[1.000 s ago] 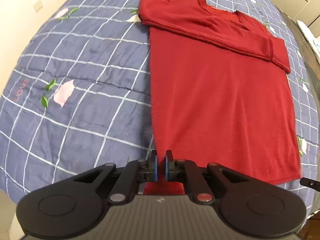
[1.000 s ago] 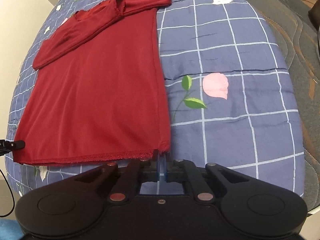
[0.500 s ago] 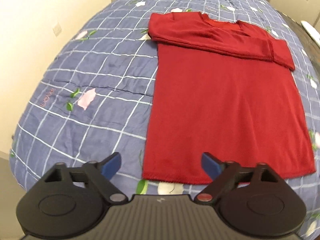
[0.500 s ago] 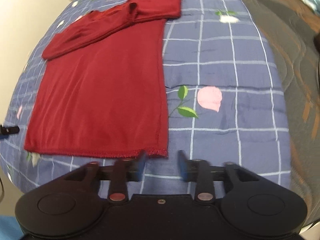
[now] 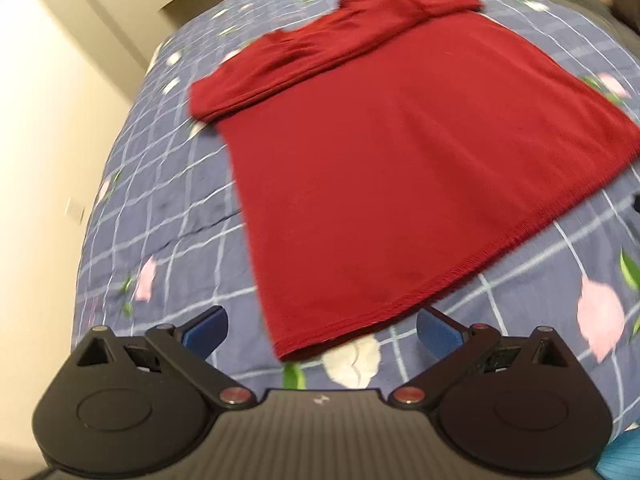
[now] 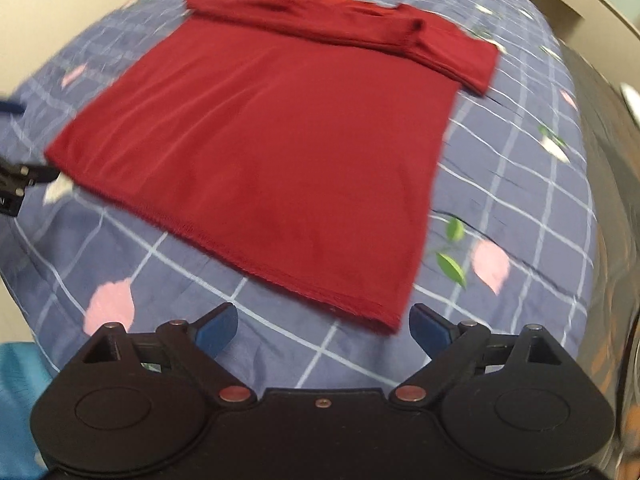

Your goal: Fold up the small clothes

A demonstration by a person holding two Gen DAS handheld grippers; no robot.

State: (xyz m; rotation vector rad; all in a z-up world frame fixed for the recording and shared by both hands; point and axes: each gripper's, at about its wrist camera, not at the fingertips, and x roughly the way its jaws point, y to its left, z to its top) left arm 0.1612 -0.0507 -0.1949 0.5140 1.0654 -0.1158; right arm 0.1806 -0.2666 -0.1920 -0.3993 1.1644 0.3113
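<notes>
My left gripper hangs over the near hem of the dark red long-sleeved knit shirt, its blue-padded fingers spread wide; the jaws have just been opening, and only the shirt's near left corner lies below the gap, with no pad touching it. My right gripper is the same: blue pads far apart, jaws just opened, the near right corner of the hem lying just ahead of the gap, untouched.

The shirt lies flat on the blue quilted bedspread with a white grid and pink flowers, hem toward me, both sleeves folded across the chest at the far end.

Each camera gives me something the other lacks. From the left wrist I see the cream wall beside the bed, and a white flower on the spread just off the hem corner. From the right wrist I see the dark brown quilted cover that runs along the far right edge of the bed, the folded sleeve cuff lying on the other sleeve, and a black piece of my left gripper poking in at the left edge, just beside the shirt's other hem corner. Both views are smeared by motion.
</notes>
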